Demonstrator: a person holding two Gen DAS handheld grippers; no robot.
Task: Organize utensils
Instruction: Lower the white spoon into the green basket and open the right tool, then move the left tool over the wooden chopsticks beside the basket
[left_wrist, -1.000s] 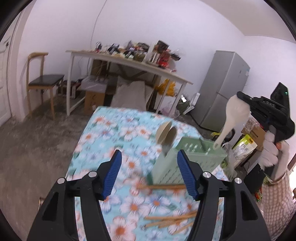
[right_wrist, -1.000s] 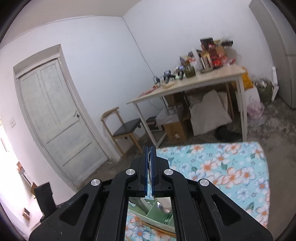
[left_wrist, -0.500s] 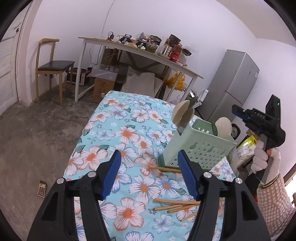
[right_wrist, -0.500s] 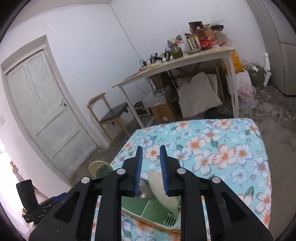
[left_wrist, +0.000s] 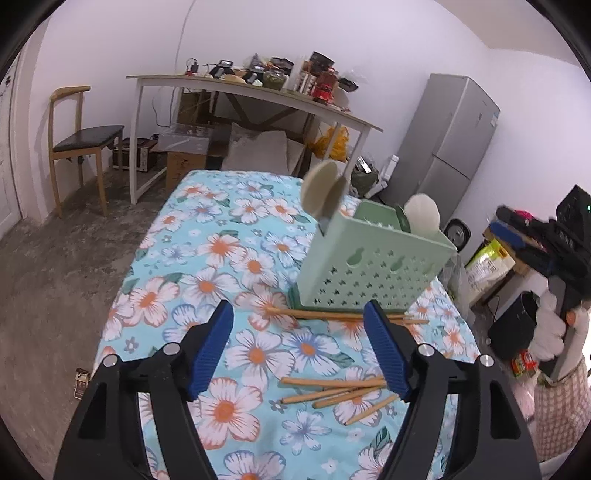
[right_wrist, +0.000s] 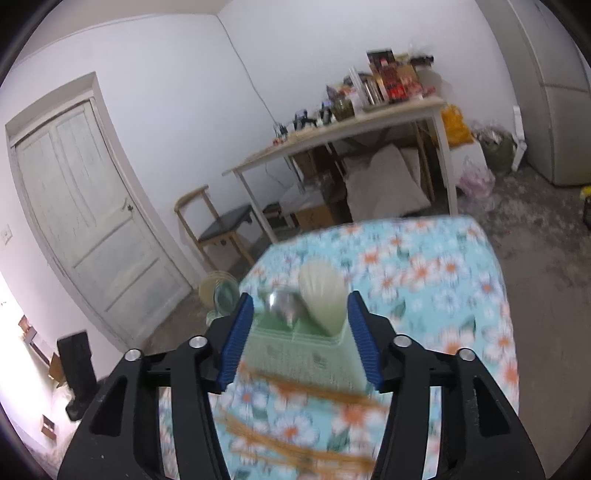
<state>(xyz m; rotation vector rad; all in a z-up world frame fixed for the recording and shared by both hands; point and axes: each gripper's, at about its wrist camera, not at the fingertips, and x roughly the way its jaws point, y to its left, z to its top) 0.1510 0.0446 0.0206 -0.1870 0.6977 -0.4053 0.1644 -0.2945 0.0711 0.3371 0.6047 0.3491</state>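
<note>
Holding both grippers over the floral table (left_wrist: 207, 236), we take the green caddy (left_wrist: 369, 269) as our landmark. It stands upright on the cloth, past the middle of the table in the left view. Inside it we see a white rice paddle (left_wrist: 422, 218) standing at its right end, a pair of beige round-headed spoons (left_wrist: 323, 192) sticking out at its left end, and, in the right view, a metal spoon (right_wrist: 284, 304) beside the paddle.

Our left gripper (left_wrist: 299, 350) hangs on the near side of the caddy, jaws opening wide with nothing between them. Wooden chopsticks (left_wrist: 332, 393) lie loose on the cloth just under it, and one more pair (left_wrist: 332, 315) lies against the caddy's base.

Our right gripper (right_wrist: 299, 341) points at the caddy from its other side, jaws opening; the pads press on nothing, the paddle standing free in the caddy beyond them. That view is blurred.
</note>
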